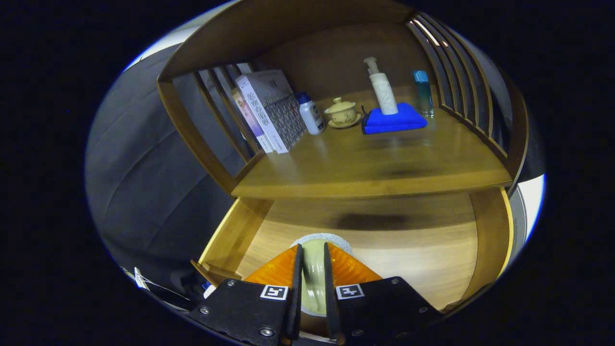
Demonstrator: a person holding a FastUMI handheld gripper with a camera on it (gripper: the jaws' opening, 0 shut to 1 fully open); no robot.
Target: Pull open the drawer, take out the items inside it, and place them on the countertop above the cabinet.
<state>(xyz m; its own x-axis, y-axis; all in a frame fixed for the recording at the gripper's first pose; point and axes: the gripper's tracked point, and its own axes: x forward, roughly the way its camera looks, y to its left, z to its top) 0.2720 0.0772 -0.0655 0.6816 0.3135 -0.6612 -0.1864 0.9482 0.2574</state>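
One item: a pale green cup (pixel 313 269) with a speckled rim, down in the open drawer (pixel 403 250).
Grip: gripper (pixel 313 254) fingers closed on the cup's wall, one finger each side, pinching it tight!
Step in hand: lift the cup out, I reckon.
How to do it well: raise it straight up, clear the countertop (pixel 375 163) edge overhanging the drawer, then carry it forward.
Landing spot: bare wood this side of the blue cloth (pixel 394 121) and lidded teacup (pixel 341 113).
Watch out: books (pixel 269 110), small bottle (pixel 310 113), pump bottle (pixel 383 86) and blue bottle (pixel 423 93) stand at the back; keep well short of them.
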